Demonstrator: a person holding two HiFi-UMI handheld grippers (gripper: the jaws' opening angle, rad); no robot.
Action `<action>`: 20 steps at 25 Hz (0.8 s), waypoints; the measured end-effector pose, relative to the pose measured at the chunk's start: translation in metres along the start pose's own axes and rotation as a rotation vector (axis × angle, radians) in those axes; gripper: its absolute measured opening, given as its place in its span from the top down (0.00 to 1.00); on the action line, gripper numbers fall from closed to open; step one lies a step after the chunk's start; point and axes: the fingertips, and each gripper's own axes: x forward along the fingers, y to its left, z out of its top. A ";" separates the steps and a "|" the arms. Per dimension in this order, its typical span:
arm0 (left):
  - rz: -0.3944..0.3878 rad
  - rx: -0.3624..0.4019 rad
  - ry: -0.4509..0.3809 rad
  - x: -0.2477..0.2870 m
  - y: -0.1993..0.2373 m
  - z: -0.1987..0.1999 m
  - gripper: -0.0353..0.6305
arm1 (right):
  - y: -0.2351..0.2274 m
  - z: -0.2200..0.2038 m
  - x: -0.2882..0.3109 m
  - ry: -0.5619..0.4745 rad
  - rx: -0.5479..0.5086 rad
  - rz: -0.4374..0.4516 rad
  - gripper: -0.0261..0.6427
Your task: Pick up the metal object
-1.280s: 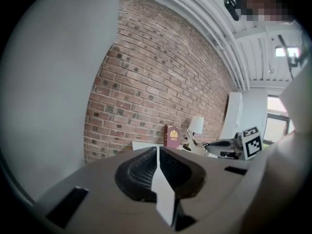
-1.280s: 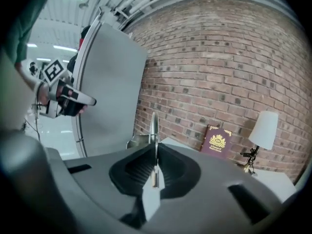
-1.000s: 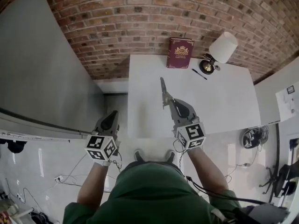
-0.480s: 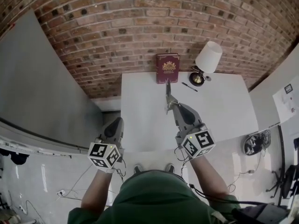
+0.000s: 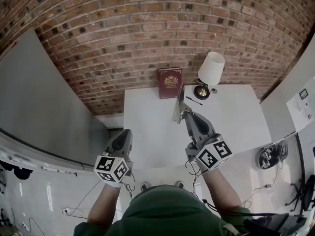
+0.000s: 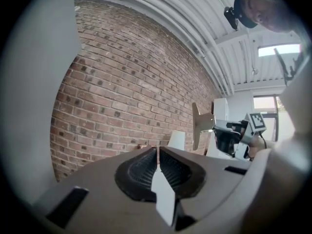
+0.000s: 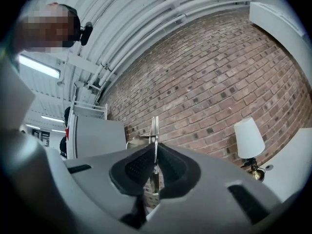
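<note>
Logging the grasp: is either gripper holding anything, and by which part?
The right gripper is shut on the metal object, clamping its near end; the rest sticks out ahead. The left gripper is shut, empty.

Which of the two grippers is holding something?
The right gripper: its jaws clamp the thin flat metal object. The left gripper is shut on nothing.

At the far edge of the white table [image 5: 236, 117], against the brick wall [image 5: 147, 28], a dark red book with a gold crest [image 5: 170, 76] stands left of a white-shaded, brass-based lamp [image 5: 209, 73], with a dark pen [image 5: 194, 101] lying just before that base.
</note>
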 end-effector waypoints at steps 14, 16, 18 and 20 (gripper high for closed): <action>-0.092 -0.003 -0.068 0.022 -0.054 0.040 0.92 | -0.002 0.036 -0.020 -0.067 0.073 0.072 0.94; -0.098 -0.007 -0.067 0.023 -0.058 0.039 0.92 | -0.002 0.034 -0.023 -0.061 0.078 0.076 0.94; -0.103 -0.010 -0.065 0.024 -0.060 0.038 0.92 | -0.002 0.030 -0.025 -0.050 0.084 0.079 0.94; -0.105 -0.015 -0.062 0.024 -0.061 0.036 0.92 | -0.002 0.024 -0.026 -0.039 0.097 0.079 0.94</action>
